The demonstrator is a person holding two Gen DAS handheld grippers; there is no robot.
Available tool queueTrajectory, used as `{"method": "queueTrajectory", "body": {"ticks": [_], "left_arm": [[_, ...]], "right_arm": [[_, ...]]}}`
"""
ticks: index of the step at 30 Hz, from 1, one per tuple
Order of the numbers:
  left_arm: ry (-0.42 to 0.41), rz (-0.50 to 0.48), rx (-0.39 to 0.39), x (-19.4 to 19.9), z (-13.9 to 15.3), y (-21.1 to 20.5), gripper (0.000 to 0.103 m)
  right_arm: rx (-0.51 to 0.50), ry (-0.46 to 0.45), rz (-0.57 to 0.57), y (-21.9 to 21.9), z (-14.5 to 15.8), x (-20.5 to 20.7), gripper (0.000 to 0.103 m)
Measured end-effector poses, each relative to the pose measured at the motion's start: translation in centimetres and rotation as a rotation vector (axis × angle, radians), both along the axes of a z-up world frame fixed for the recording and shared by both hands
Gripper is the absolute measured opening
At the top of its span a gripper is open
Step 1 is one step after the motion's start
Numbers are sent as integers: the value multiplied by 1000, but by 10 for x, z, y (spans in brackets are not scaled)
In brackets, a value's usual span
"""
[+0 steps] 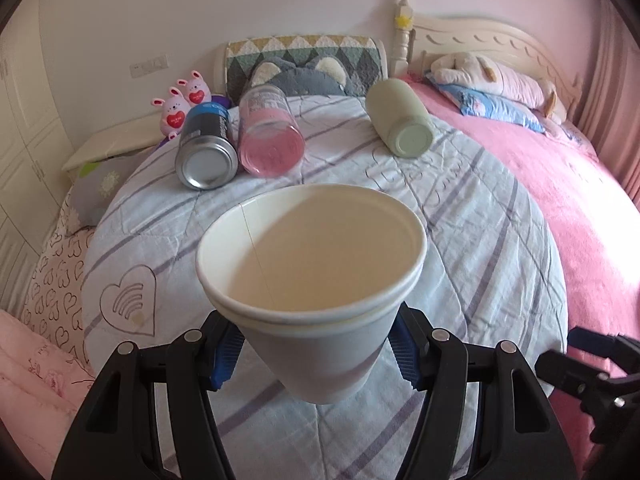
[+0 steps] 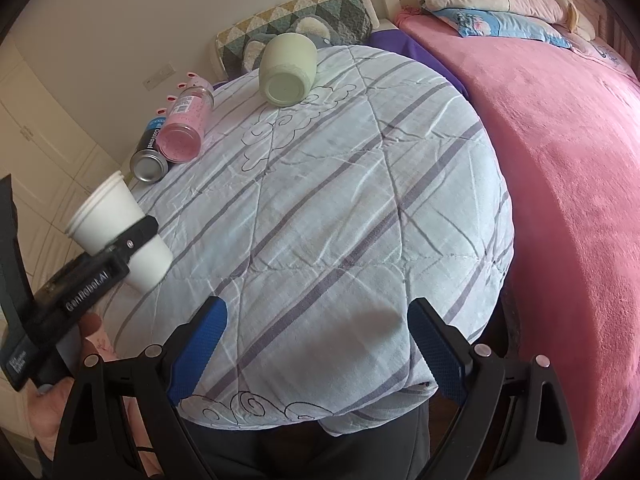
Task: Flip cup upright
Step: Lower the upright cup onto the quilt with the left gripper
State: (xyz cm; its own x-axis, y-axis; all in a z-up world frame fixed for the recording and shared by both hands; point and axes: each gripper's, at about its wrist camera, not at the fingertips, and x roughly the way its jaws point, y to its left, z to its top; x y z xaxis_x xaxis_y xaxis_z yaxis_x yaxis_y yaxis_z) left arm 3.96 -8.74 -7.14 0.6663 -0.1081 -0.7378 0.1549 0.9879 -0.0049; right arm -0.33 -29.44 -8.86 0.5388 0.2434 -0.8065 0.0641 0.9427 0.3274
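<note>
My left gripper (image 1: 316, 356) is shut on a white paper cup (image 1: 312, 280), its blue pads pressing the cup's lower wall on both sides. The cup's mouth points up and forward, tilted. In the right wrist view the cup (image 2: 116, 228) is held above the left edge of the striped quilt (image 2: 320, 200), with its base near the fabric. My right gripper (image 2: 318, 352) is open and empty over the quilt's near edge. Its tip shows at the right edge of the left wrist view (image 1: 592, 364).
On the striped quilt (image 1: 460, 220) lie a silver-and-black can (image 1: 206, 148), a pink clear bottle (image 1: 270, 136) and a pale green jar (image 1: 402, 120), all on their sides. Pillows and plush toys (image 1: 496, 76) sit at the headboard. A pink blanket (image 2: 560, 160) covers the right.
</note>
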Motion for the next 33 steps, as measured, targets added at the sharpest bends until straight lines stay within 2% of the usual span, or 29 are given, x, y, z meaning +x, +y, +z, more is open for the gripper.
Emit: {"method": "queueTrajectory", "body": {"ticks": [12, 21, 24, 29, 33], "left_arm": [[35, -15, -14, -23, -14, 3, 65], [-3, -31, -4, -28, -3, -2, 65], [-2, -30, -5, -29, -4, -1, 72], [-42, -24, 0, -37, 0, 1, 91], [-99, -20, 52, -46, 3, -1, 95]], "right_arm": [[-2, -12, -9, 2, 4, -13, 93], [-4, -24, -14, 3, 8, -23, 93], [-4, -26, -20, 2, 8, -26, 93], [-5, -28, -21, 2, 9, -28, 93], [-6, -34, -16, 4, 12, -30, 93]]}}
